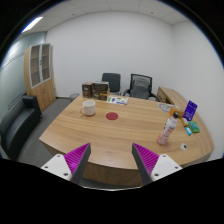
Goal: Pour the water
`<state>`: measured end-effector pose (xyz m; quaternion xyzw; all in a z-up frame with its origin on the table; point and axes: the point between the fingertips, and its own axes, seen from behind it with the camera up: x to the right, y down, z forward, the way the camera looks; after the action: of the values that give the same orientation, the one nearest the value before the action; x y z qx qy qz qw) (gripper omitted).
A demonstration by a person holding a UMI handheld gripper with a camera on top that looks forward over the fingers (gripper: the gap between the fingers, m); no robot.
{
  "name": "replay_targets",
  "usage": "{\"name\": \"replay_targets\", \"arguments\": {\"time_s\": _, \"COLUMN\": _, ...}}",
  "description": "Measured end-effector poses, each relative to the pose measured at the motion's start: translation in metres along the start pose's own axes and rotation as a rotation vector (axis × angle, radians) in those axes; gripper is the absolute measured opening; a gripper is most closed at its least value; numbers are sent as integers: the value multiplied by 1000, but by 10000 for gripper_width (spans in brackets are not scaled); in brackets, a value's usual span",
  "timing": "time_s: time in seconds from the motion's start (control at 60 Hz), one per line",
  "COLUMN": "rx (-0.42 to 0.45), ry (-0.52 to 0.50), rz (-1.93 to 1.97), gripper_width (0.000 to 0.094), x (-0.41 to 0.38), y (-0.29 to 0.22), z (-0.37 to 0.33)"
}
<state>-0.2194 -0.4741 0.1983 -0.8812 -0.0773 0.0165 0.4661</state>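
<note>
My gripper (112,158) is open and empty, its two magenta pads wide apart above the near edge of a wooden conference table (110,135). A clear bottle with a red cap (167,131) stands on the table well beyond the right finger. A white cup (88,107) stands far ahead to the left. A small red round thing (112,117) lies on the table straight ahead, between cup and bottle. Nothing is between the fingers.
Papers (117,99) and boxes (93,90) lie at the table's far end. A purple box (190,111) and small items sit at the right end. Two office chairs (128,85) stand behind the table, a black sofa (17,125) at left, a cabinet (41,75) beyond it.
</note>
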Motion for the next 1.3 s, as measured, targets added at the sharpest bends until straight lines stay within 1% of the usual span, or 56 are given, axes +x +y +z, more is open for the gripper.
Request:
{"name": "replay_targets", "arguments": {"time_s": 0.15, "rx": -11, "ry": 41, "rz": 24, "gripper_width": 855, "x": 105, "y": 30, "z": 25}}
{"name": "replay_targets", "arguments": {"time_s": 0.267, "rx": 25, "ry": 90, "rz": 12, "gripper_width": 857, "x": 185, "y": 43, "z": 53}}
{"name": "replay_targets", "arguments": {"time_s": 0.367, "rx": 50, "ry": 113, "rz": 21, "gripper_width": 856, "x": 238, "y": 49, "z": 84}}
{"name": "replay_targets", "arguments": {"time_s": 0.583, "rx": 150, "ry": 89, "rz": 85, "gripper_width": 853, "x": 295, "y": 29, "z": 155}}
{"name": "replay_targets", "arguments": {"time_s": 0.717, "rx": 185, "ry": 76, "rz": 112, "gripper_width": 841, "x": 309, "y": 18, "z": 193}}
{"name": "replay_targets", "arguments": {"time_s": 0.767, "rx": 203, "ry": 67, "rz": 118, "gripper_width": 818, "x": 310, "y": 12, "z": 204}}
{"name": "replay_targets", "arguments": {"time_s": 0.867, "rx": 204, "ry": 72, "rz": 117, "gripper_width": 761, "x": 312, "y": 10, "z": 224}}
{"name": "replay_targets", "arguments": {"time_s": 0.95, "rx": 196, "ry": 74, "rz": 121, "gripper_width": 624, "x": 311, "y": 14, "z": 236}}
{"name": "replay_targets", "arguments": {"time_s": 1.017, "rx": 211, "ry": 63, "rz": 132, "gripper_width": 505, "x": 308, "y": 11, "z": 241}}
{"name": "replay_targets", "arguments": {"time_s": 1.117, "rx": 225, "ry": 76, "rz": 136, "gripper_width": 460, "x": 309, "y": 11, "z": 242}}
{"name": "replay_targets", "arguments": {"time_s": 1.15, "rx": 228, "ry": 75, "rz": 141, "gripper_width": 412, "x": 308, "y": 10, "z": 242}}
{"name": "replay_targets", "arguments": {"time_s": 1.167, "rx": 229, "ry": 78, "rz": 145, "gripper_width": 411, "x": 309, "y": 10, "z": 242}}
{"name": "replay_targets", "arguments": {"time_s": 1.2, "rx": 230, "ry": 88, "rz": 148, "gripper_width": 374, "x": 310, "y": 11, "z": 243}}
{"name": "replay_targets", "arguments": {"time_s": 1.233, "rx": 229, "ry": 100, "rz": 144, "gripper_width": 373, "x": 311, "y": 11, "z": 243}}
{"name": "replay_targets", "arguments": {"time_s": 1.267, "rx": 225, "ry": 111, "rz": 136, "gripper_width": 341, "x": 312, "y": 11, "z": 243}}
{"name": "replay_targets", "arguments": {"time_s": 1.3, "rx": 224, "ry": 123, "rz": 128, "gripper_width": 341, "x": 314, "y": 11, "z": 243}}
